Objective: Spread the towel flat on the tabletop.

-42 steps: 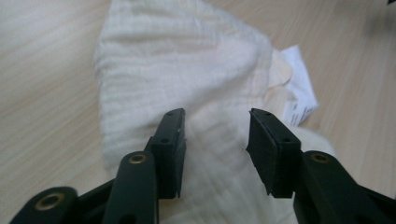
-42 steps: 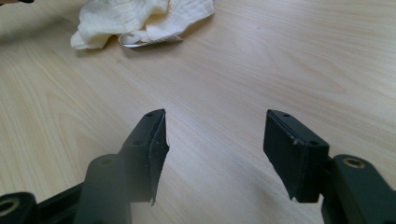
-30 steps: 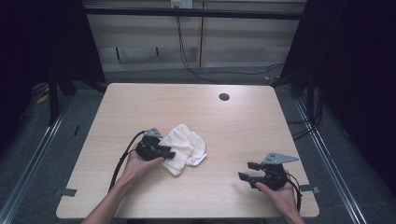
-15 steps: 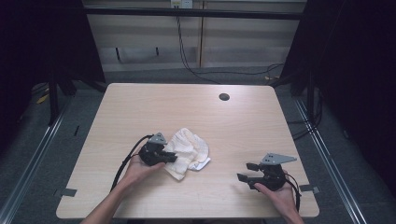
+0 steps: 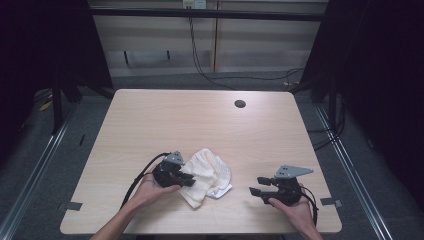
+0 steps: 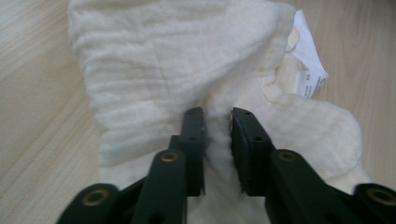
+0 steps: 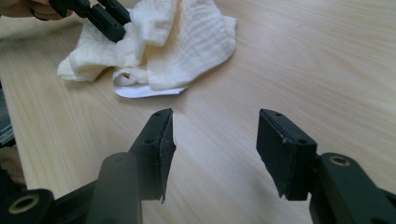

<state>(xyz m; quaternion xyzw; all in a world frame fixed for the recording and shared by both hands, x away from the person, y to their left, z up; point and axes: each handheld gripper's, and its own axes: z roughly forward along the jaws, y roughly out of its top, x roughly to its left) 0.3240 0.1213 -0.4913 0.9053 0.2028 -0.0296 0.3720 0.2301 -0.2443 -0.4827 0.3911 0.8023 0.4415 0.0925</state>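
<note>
near the front edge of the light wood-grain table [image 5: 200,120], left of centre, sits the crumpled cream-white muslin cloth [image 5: 210,175] with a white care label [image 5: 222,191] poking out from under its near side.

left gripper [image 5: 186,181] is clamped on a ridge of the cloth. the left gripper view shows its jaws nearly closed, with a fold of fabric [image 6: 217,126] pinched between the pads, so it's grasping the cloth, not just touching it. most of the cloth lies flat on the table; i can't tell if the pinched part is lifted clear.

right gripper [image 5: 256,186] is on the table's right side, well apart from the cloth, jaws spread wide with nothing between them. in the right gripper view the cloth [image 7: 154,46] sits up ahead to the left of the gripper [image 7: 215,140], label edge [image 7: 144,91] facing it. released and idle.

step in hand, as i read it: first grasp made, the start of spreading or folding the cloth. one hand has a hold, the other hasn't engaged.

next move probably calls for:
- right gripper travels in toward the cloth's near-right edge, by the label
- needs a single layer or a corner, not a bunch. the cloth is wadded, so the edges are hard to pick out
- left keeps its pinch firm while the right pulls away to open the fabric

risk: thin muslin may slip from the pads, or the right grabs two layers.
</note>
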